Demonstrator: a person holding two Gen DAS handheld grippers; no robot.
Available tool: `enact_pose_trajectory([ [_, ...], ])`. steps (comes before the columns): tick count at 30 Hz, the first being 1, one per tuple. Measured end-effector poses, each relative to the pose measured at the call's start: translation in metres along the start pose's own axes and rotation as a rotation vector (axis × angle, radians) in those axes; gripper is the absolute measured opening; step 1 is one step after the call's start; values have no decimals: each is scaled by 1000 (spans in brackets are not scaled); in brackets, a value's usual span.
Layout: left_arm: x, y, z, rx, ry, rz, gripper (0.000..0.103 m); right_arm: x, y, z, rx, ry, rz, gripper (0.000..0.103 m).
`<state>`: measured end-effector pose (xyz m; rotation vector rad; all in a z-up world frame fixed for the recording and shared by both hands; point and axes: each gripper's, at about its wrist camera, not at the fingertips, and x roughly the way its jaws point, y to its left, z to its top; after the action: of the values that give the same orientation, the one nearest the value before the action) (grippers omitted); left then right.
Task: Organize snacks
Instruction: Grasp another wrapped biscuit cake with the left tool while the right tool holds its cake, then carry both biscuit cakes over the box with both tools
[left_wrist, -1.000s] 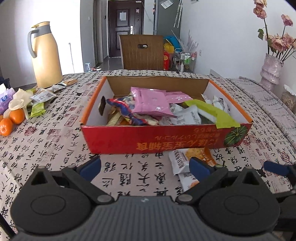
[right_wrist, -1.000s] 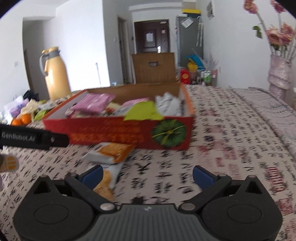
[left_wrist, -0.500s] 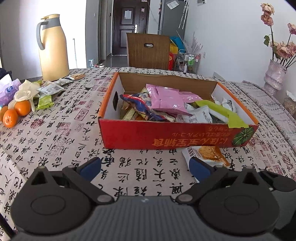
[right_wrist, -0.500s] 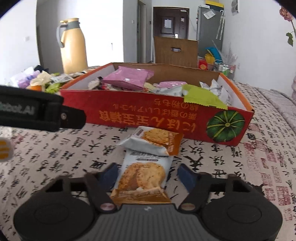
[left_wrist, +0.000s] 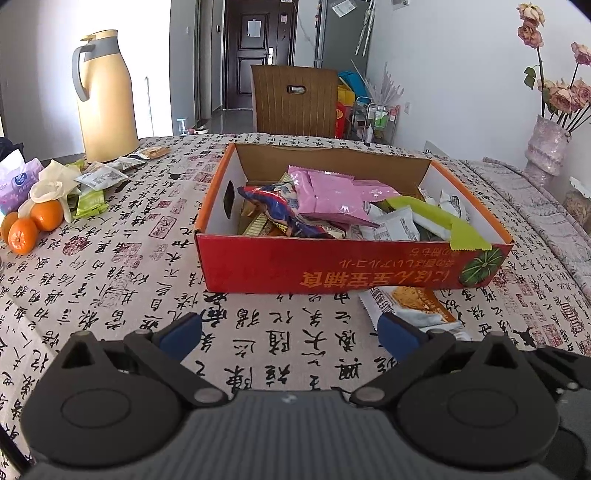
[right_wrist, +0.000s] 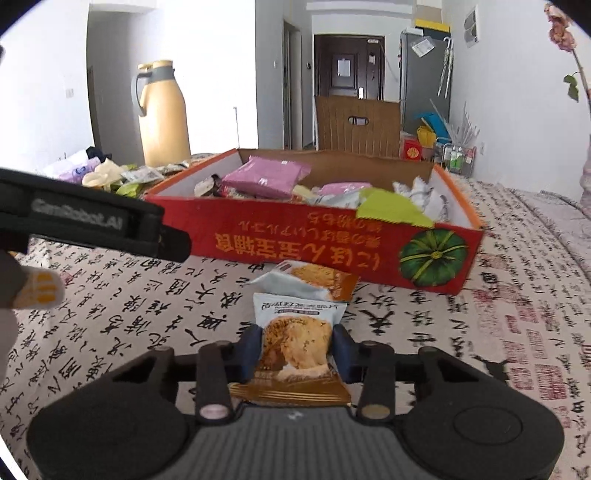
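Note:
A red cardboard box (left_wrist: 332, 273), heaped with snack packets, stands on the calligraphy-print tablecloth. Two cookie packets lie in front of its near wall. My right gripper (right_wrist: 297, 345) is closing its jaws on the nearer cookie packet (right_wrist: 295, 332), and the blue pads (right_wrist: 253, 343) press on both of its sides. The second cookie packet (right_wrist: 314, 280) rests just beyond, against the box (right_wrist: 295, 240); the left wrist view shows it too (left_wrist: 413, 302). My left gripper (left_wrist: 290, 332) hovers open over bare cloth before the box, with nothing between its fingers.
A tall yellow thermos jug (left_wrist: 105, 99) stands at the back left. Near it lie loose packets (left_wrist: 99, 177) and oranges (left_wrist: 33, 225). A wooden chair (left_wrist: 295, 99) is behind the table and a vase of flowers (left_wrist: 546, 147) is at the far right.
My right gripper came up to the nearer cookie packet and its jaws went from wide open to closed around it. The left gripper has hardly moved.

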<state>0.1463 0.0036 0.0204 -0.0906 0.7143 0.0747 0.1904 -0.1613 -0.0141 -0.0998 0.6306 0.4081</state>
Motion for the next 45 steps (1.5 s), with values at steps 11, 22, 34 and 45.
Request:
enact_pose_trajectory([
  [11, 19, -39, 10, 46, 29, -28, 103, -28, -65, -11, 94, -63, -102, 40],
  [22, 67, -94, 15, 78, 136, -21, 103, -37, -141, -15, 206, -129, -205, 41],
  [34, 95, -105, 10, 42, 201, 42, 88, -29, -161, -15, 215, -110, -96, 41],
  [45, 75, -110, 6, 57, 178, 48, 48, -30, -150, -20, 179, -68, 6, 41],
])
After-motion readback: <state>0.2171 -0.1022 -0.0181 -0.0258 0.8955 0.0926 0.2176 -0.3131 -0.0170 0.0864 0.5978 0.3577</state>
